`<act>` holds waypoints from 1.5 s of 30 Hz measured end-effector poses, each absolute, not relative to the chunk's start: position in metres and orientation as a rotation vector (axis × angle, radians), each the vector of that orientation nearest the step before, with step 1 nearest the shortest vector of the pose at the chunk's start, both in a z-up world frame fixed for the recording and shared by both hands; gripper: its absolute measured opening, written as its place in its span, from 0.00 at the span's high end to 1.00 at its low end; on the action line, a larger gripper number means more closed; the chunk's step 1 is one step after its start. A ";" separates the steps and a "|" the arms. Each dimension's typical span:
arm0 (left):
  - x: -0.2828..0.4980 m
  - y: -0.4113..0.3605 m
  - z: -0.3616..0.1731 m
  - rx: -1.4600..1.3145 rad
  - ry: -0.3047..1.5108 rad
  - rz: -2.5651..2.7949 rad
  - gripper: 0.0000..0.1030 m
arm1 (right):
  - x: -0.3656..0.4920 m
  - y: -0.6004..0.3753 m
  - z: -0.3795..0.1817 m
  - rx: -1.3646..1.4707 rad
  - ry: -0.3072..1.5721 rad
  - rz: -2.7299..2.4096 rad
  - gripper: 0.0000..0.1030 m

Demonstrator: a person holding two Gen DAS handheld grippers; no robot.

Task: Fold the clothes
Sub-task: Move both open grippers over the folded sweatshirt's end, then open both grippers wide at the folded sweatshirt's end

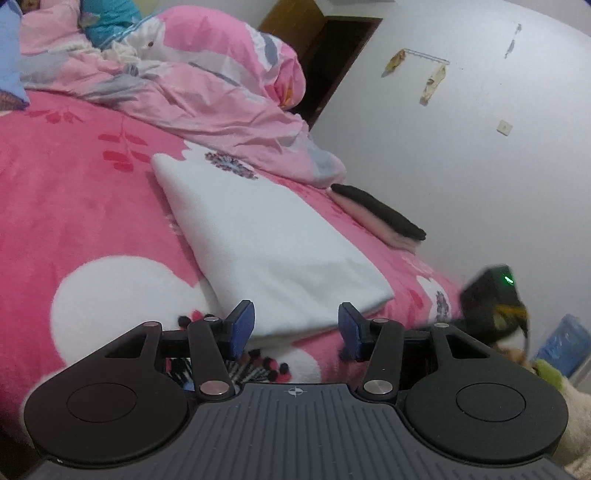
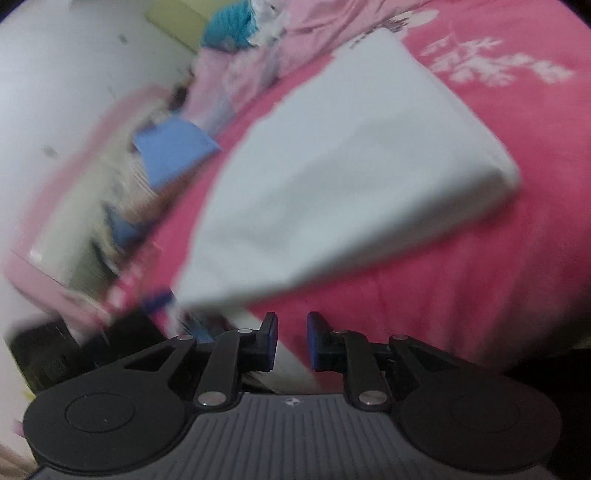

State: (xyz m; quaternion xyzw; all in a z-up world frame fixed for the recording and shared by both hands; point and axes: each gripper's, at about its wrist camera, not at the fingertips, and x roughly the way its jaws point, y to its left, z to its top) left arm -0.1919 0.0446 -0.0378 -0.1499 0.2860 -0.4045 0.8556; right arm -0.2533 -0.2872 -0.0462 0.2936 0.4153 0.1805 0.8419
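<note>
While the folded white garment [image 1: 258, 240] lies flat on the pink bedspread [image 1: 74, 206], the left gripper [image 1: 297, 325] hovers spread at its near edge and the right gripper [image 2: 292, 339], narrowly parted, grips nothing.

A pink blanket [image 1: 74, 192] with white patches and red leaf prints covers the bed. A crumpled pink quilt [image 1: 207, 77] is heaped along its far side, with a teal bundle [image 1: 110, 18] behind it. The white wall [image 1: 461, 155] carries a small rack [image 1: 424, 55] with scraps hanging from it — and a pale switch plate [image 1: 504, 127]. A dark doorway [image 1: 332, 59] opens beside the quilt.
</note>
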 end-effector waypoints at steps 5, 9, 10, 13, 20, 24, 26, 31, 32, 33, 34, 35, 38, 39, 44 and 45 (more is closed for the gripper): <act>-0.181 0.034 -0.046 -0.288 0.674 -0.813 0.51 | -0.268 -0.292 -0.027 0.657 0.795 0.357 0.82; -0.187 0.035 -0.047 -0.258 0.718 -0.814 0.49 | -0.261 -0.293 -0.023 0.668 0.780 0.337 0.81; -0.189 0.037 -0.046 -0.261 0.740 -0.817 0.49 | -0.260 -0.292 -0.023 0.666 0.783 0.337 0.81; -0.193 0.043 -0.044 -0.275 0.787 -0.812 0.49 | -0.259 -0.286 -0.022 0.661 0.780 0.340 0.81; -0.183 0.048 -0.013 -0.253 0.740 -0.696 0.30 | -0.272 -0.288 -0.007 0.621 0.719 0.282 0.78; -0.171 0.032 0.001 -0.162 0.723 -0.591 0.17 | -0.274 -0.285 0.007 0.534 0.698 0.201 0.70; -0.163 0.024 0.002 -0.132 0.748 -0.539 0.13 | -0.271 -0.285 0.013 0.508 0.690 0.168 0.69; -0.150 0.006 -0.002 -0.029 0.797 -0.438 0.05 | -0.263 -0.285 0.018 0.466 0.695 0.089 0.59; -0.149 0.003 -0.003 -0.019 0.803 -0.431 0.04 | -0.262 -0.285 0.019 0.452 0.696 0.073 0.57; -0.148 0.001 -0.004 -0.008 0.809 -0.423 0.04 | -0.261 -0.285 0.020 0.441 0.693 0.060 0.54; -0.148 -0.002 -0.006 0.003 0.815 -0.416 0.03 | -0.261 -0.285 0.020 0.435 0.688 0.052 0.52; -0.148 -0.003 -0.006 0.013 0.817 -0.409 0.03 | -0.260 -0.286 0.021 0.428 0.683 0.043 0.46; -0.146 -0.008 -0.008 0.042 0.830 -0.387 0.02 | -0.258 -0.291 0.024 0.416 0.658 0.010 0.31; -0.146 -0.009 -0.008 0.046 0.833 -0.381 0.01 | -0.256 -0.294 0.026 0.413 0.651 -0.006 0.28; -0.145 -0.012 -0.009 0.043 0.848 -0.358 0.00 | -0.250 -0.309 0.031 0.424 0.619 -0.082 0.04; -0.145 -0.013 -0.009 0.043 0.852 -0.355 0.00 | -0.250 -0.311 0.030 0.421 0.614 -0.090 0.02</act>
